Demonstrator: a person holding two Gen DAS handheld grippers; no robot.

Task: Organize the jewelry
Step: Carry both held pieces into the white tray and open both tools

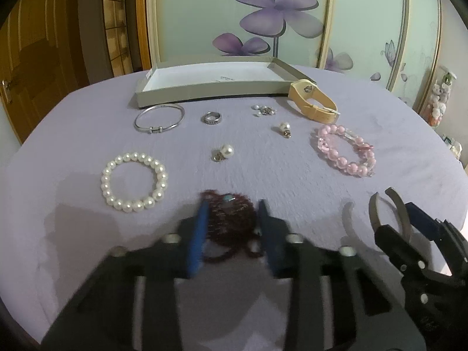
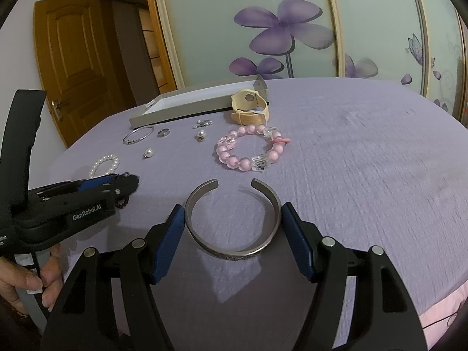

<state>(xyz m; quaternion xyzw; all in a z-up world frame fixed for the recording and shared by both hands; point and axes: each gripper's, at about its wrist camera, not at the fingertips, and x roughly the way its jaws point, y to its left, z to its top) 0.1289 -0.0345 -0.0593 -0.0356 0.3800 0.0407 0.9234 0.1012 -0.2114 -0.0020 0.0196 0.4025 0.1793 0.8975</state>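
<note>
While the left tongs pinch the maroon bead strand, right tongs clamping the cuff should lift level.

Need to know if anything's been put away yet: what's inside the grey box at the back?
The grey box shows a bare white floor with a small printed mark. No jewelry is visible inside. Its near wall hides the floor strip just behind it.
</note>
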